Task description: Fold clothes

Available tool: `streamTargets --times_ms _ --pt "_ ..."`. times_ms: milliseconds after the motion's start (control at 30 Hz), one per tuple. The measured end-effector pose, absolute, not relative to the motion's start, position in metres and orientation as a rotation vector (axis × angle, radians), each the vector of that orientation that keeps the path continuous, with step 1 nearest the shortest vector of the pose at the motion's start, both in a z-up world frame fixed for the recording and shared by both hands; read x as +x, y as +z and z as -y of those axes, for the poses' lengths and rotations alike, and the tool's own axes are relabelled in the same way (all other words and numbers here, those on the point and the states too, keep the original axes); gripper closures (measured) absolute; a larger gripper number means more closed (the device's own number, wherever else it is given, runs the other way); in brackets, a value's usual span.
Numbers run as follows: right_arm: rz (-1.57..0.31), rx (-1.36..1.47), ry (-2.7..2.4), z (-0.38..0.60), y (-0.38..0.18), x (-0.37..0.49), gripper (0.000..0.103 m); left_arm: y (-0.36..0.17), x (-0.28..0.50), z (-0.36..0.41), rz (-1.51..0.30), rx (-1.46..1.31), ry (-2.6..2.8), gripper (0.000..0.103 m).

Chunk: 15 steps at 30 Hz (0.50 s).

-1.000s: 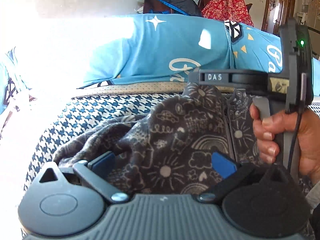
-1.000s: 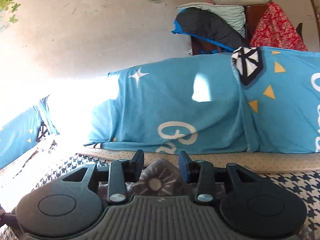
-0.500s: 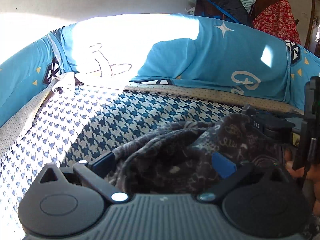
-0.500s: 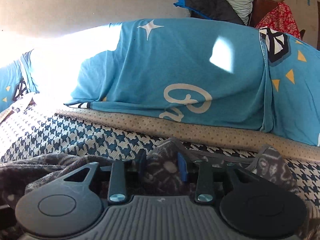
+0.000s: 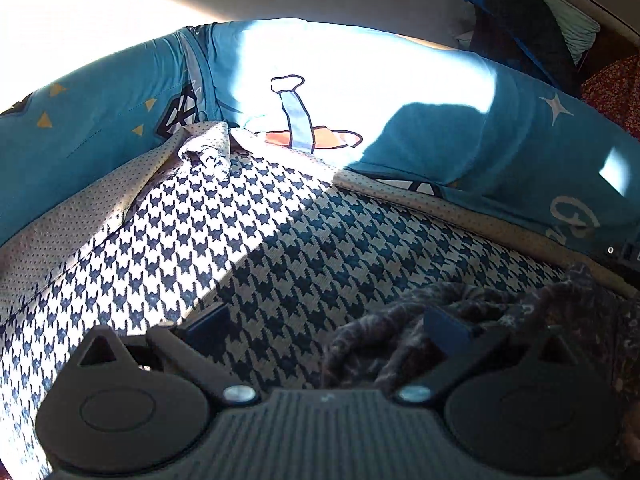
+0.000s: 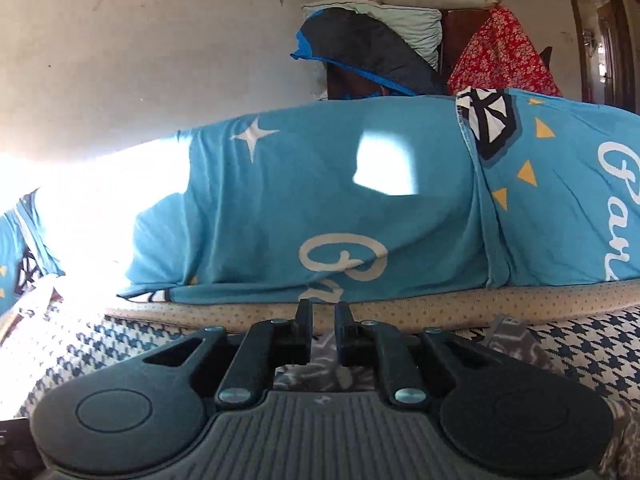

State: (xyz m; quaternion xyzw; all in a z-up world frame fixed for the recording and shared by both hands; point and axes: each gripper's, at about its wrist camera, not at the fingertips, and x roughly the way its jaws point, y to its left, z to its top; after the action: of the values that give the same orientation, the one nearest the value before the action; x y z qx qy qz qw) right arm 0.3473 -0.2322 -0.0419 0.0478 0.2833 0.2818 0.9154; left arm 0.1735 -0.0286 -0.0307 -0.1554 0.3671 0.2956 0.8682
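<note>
The left gripper (image 5: 324,326) hangs low over the blue-and-white houndstooth seat cover (image 5: 256,240), its blue-padded fingers (image 5: 446,330) spread wide apart. The dark grey garment printed with pale doodles (image 5: 460,316) lies bunched on that cover at the lower right of the left view; the right-hand finger sits over its folds, while bare houndstooth fills most of the gap between the fingers.

The right gripper (image 6: 323,334) has its black fingers drawn close together, with grey patterned cloth (image 6: 320,364) showing in and below the narrow gap; whether they pinch it cannot be told. A further grey edge (image 6: 516,338) lies to the right.

Beyond runs a beige dotted band (image 6: 460,304), then the bright blue printed cushion cover (image 6: 320,200), then a plaster wall (image 6: 160,40) with piled bedding (image 6: 372,36) and a red floral cloth (image 6: 500,52).

Half a second ago the garment filled the whole span between the left fingers; now it reaches only the right one. The right fingers stood wider apart then.
</note>
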Motion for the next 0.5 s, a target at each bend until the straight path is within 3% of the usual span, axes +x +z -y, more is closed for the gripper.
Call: streamTargets --times_ms 233,367,500 --pt "-0.805 0.27 0.833 0.204 -0.042 0.323 0.09 -0.023 0.168 0.019 -0.75 -0.356 0.633 0.0" --pt "-0.912 0.276 0.86 0.184 -0.054 0.304 0.076 -0.019 0.161 0.009 -0.73 -0.359 0.661 0.0" --pt "-1.013 0.331 0.77 0.175 -0.075 0.299 0.071 -0.016 0.155 0.002 -0.715 -0.367 0.664 0.0"
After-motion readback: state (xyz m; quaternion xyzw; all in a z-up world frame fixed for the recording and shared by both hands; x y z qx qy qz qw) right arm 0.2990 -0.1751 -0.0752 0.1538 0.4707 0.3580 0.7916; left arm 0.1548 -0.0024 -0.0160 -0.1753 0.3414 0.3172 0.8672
